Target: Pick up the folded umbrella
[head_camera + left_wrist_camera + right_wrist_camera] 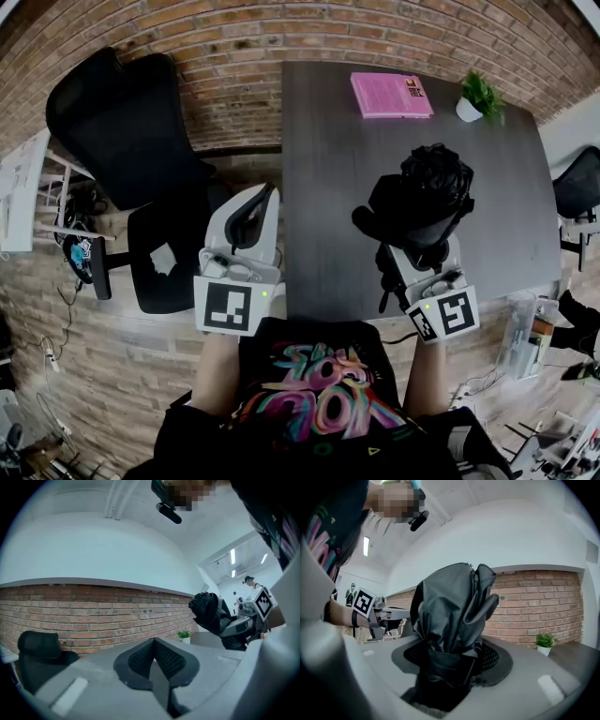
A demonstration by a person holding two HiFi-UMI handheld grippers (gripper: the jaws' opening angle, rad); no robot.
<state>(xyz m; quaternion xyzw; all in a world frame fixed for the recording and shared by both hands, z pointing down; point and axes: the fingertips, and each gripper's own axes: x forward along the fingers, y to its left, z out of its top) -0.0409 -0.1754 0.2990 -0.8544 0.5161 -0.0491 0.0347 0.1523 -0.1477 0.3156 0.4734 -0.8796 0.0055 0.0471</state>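
The book (391, 95) lies on the table (328, 187) at its far edge, toward the right. The plant (478, 97) stands at the far right corner, just right of the book. The folded umbrella (424, 202) sits between the jaws of the right gripper (422, 255), above the near right part of the table. The left gripper (251, 220) is just outside the table's left edge, by the near left corner. One chair (122, 141) stands left of the table. Another chair (577, 192) is past the right edge. The wall (234, 56) runs behind the far edge.
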